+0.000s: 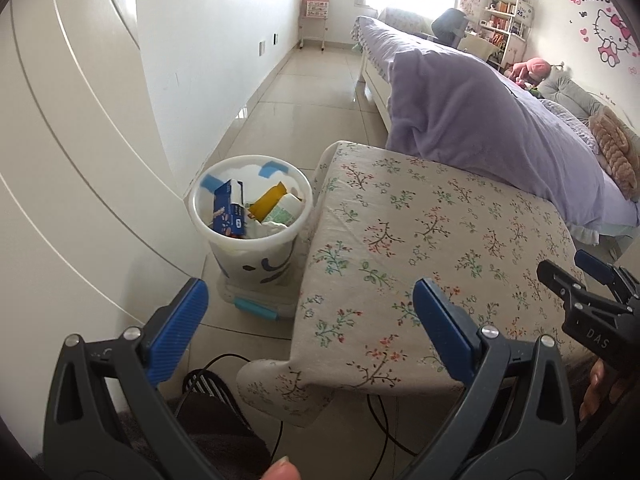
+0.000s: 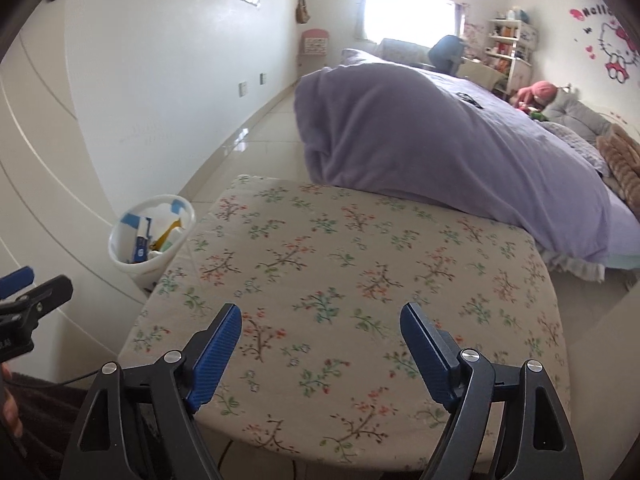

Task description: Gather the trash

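Both grippers, left [image 1: 310,316] and right [image 2: 320,344], hang spread and empty over the near edge of the floral-covered table [image 2: 360,248], while the white bin [image 1: 250,216], base hidden behind the table's left edge, holds boxes and wrappers too jumbled to identify.

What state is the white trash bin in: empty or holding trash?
Holding trash: the white trash bin contains a blue box and other packaging.

Both grippers [image 2: 321,320] have dark grey frames, silver screws, ribbed blue fingers [image 1: 176,330]; one reads perhaps "DAS".
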Tool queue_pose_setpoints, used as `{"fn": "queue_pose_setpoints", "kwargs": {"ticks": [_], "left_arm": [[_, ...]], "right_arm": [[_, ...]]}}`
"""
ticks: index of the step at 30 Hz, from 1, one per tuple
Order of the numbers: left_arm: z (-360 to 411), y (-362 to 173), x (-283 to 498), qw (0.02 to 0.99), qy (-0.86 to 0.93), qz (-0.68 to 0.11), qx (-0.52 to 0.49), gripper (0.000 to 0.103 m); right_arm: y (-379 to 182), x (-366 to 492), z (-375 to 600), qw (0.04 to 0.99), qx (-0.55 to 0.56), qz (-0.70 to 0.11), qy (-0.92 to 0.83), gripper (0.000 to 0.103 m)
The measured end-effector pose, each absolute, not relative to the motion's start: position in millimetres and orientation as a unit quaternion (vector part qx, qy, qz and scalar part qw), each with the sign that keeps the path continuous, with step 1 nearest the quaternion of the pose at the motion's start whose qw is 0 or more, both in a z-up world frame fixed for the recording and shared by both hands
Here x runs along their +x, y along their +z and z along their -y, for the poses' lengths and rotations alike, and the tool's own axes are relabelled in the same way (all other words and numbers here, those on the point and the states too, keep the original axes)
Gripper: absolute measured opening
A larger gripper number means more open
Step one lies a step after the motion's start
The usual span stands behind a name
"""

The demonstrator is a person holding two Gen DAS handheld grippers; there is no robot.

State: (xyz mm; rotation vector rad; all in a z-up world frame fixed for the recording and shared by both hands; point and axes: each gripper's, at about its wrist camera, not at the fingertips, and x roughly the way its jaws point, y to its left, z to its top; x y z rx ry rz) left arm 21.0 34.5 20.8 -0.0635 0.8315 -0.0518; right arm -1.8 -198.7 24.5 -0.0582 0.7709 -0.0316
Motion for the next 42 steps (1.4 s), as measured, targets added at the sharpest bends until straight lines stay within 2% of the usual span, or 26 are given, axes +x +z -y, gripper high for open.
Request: {"fn": "queue_pose_setpoints", "kwargs": {"ticks": [19,42], "left_arm": [[0.5,15.5,9.7,0.922,-0.034,-0.385,-0.010,0.102],[-3.7,18.2,8.2,0.925,-0.026,-0.379,-0.015,0.102]], "right_arm": [[18.2,-4.2,217.3,0.925,0.009,-0.378,-0.034,0.084],[17.4,-4.4,216.9,0.925,0.015,-0.378,-0.035,0.084]]}}
